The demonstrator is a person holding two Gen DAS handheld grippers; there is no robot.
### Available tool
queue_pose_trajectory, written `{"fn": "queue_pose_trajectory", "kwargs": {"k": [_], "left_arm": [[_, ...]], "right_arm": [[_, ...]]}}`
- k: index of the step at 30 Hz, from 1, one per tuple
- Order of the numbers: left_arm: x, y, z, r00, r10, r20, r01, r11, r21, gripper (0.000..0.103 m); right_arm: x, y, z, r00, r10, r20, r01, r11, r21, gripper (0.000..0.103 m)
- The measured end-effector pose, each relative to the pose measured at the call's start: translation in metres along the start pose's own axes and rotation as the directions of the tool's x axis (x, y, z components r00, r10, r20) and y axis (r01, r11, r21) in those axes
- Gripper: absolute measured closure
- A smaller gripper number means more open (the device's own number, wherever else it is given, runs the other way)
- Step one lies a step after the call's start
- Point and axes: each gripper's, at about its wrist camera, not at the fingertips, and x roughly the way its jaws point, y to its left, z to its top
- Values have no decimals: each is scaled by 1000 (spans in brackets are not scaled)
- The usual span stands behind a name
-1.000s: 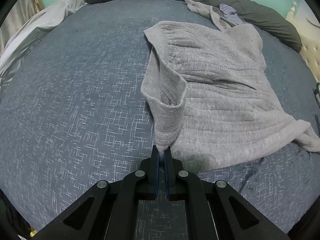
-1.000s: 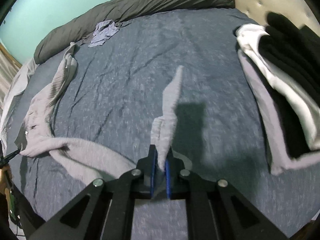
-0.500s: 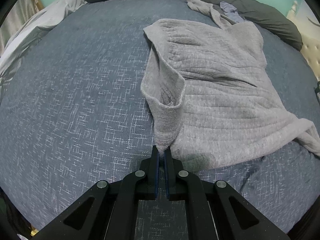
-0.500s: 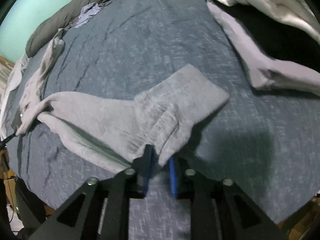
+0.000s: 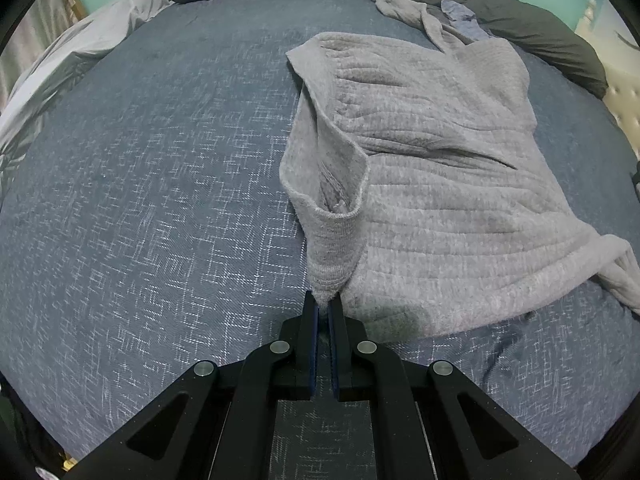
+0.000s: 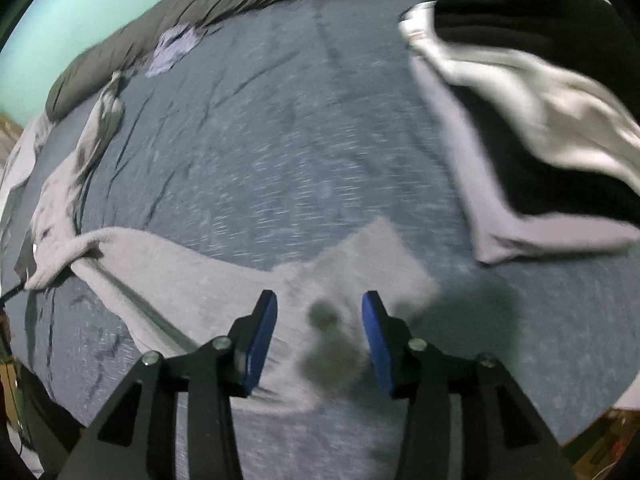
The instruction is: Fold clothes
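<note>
Left gripper (image 5: 323, 305) jaws clamped on grey sweater (image 5: 432, 184) corner; right gripper (image 6: 319, 312) jaws apart above sleeve.

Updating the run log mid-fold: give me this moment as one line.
left gripper: shut on grey sweater corner | right gripper: open over sleeve | sweater flat on bed

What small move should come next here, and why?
Probably carry the left tongs, shut on the grey sweater, across its body to fold that side over. The right tongs are open above the sleeve, which lies flat on the bed.
</note>
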Motion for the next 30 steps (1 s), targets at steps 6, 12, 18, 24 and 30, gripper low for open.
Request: {"fn": "queue_pose_trajectory", "kwargs": {"k": [6, 12, 18, 24, 30], "left_arm": [[0, 0, 1, 1000, 3, -4, -2, 1000, 8, 99], [2, -1, 0, 1000, 3, -7, -3, 1000, 6, 98], [5, 1, -1, 1000, 1, -13, -1, 1000, 6, 98], [6, 1, -2, 1000, 0, -17, 0, 1000, 3, 98], [8, 3, -3, 1000, -2, -21, 2, 1000, 1, 98]], "right_arm": [[36, 46, 13, 997, 31, -64, -38, 994, -105, 58], [71, 75, 19, 990, 59, -129, -79, 984, -158, 57], [91, 86, 20, 986, 40, -162, -74, 975, -209, 57], [106, 94, 15, 985, -5, -170, -42, 961, -273, 57], [98, 103, 6, 988, -30, -149, -28, 929, -369, 94]]}}
